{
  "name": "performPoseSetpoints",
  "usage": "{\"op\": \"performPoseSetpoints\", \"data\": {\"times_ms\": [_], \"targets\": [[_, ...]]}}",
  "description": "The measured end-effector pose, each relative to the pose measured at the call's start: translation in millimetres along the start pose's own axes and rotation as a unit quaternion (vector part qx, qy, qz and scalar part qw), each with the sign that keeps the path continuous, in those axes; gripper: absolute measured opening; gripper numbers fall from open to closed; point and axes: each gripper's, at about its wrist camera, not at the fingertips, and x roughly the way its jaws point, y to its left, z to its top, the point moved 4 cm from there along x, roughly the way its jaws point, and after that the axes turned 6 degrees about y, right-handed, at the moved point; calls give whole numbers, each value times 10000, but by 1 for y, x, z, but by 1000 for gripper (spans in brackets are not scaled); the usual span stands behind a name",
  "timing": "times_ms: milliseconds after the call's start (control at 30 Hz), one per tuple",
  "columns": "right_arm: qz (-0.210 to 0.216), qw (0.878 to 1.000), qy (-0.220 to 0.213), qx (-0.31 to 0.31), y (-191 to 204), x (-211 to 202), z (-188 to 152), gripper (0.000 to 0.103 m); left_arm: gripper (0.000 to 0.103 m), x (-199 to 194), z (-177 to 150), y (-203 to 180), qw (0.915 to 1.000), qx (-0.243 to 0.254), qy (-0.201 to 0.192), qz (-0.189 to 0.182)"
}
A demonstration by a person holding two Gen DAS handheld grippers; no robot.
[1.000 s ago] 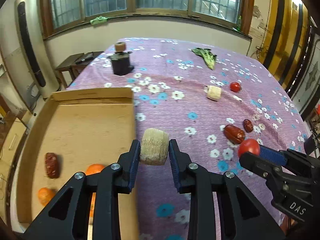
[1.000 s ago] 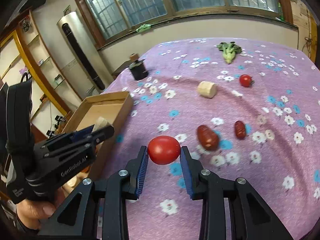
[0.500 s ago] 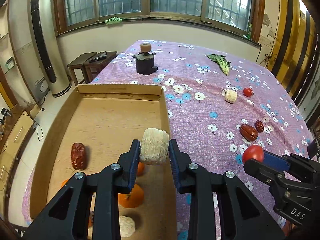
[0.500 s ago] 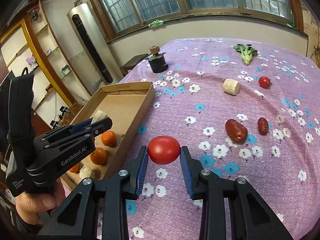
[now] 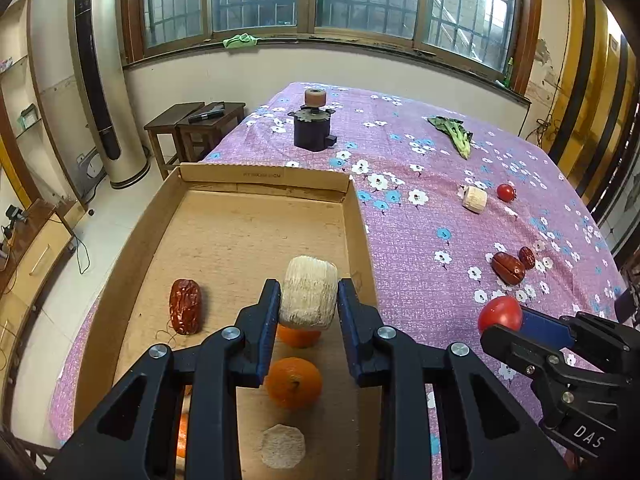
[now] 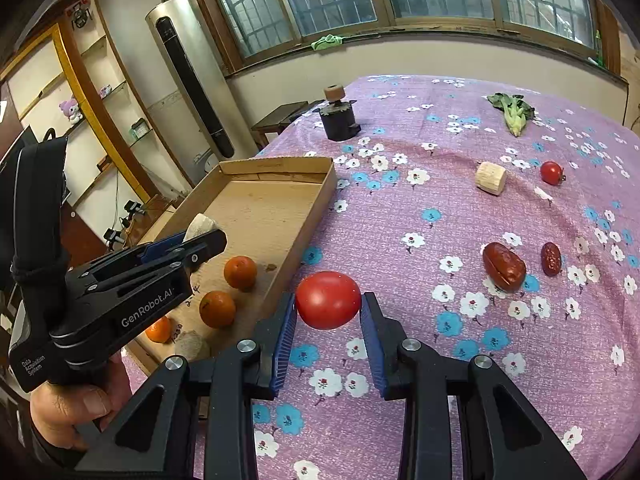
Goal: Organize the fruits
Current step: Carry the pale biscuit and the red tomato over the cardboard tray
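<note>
Left gripper (image 5: 308,300) hides, perhaps, a third orange (image 5: 182,436).

Plenty of open floor in the far half of the shallow brown cardboard tray (image 5: 256,236), nothing lying there. The near half is crowded: a wrinkled red date (image 5: 185,306) on the left, two round oranges (image 5: 294,376) in the middle, a pale flat-cut corn piece (image 5: 282,446) at the near end. The tray's low right wall (image 5: 362,248) is the only lip between tray and the purple flowered tablecloth (image 6: 460,208). The cloth beside the tray is bare; a big red date (image 6: 503,266) and a small dark date (image 6: 551,259) sit well off to the right.
</note>
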Motion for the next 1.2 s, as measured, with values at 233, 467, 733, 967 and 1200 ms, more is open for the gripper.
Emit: {"op": "performPoseSetpoints", "data": {"times_ms": [233, 467, 733, 967, 1200], "targets": [[26, 10000, 40, -87, 10, 5, 0, 33, 27, 1, -1, 10, 10000, -88, 1, 19], [64, 9998, 106, -177, 18, 12, 2, 33, 27, 5, -2, 20, 9998, -191, 50, 28], [117, 9994, 201, -248, 27, 23, 4, 33, 27, 12, -3, 35, 9993, -350, 128, 30], [190, 9987, 287, -377, 40, 38, 12, 33, 27, 17, 8, 57, 9981, -586, 188, -71], [364, 9971, 277, -600, 63, 59, 39, 33, 27, 28, 26, 87, 9960, -843, 282, 7]]}}
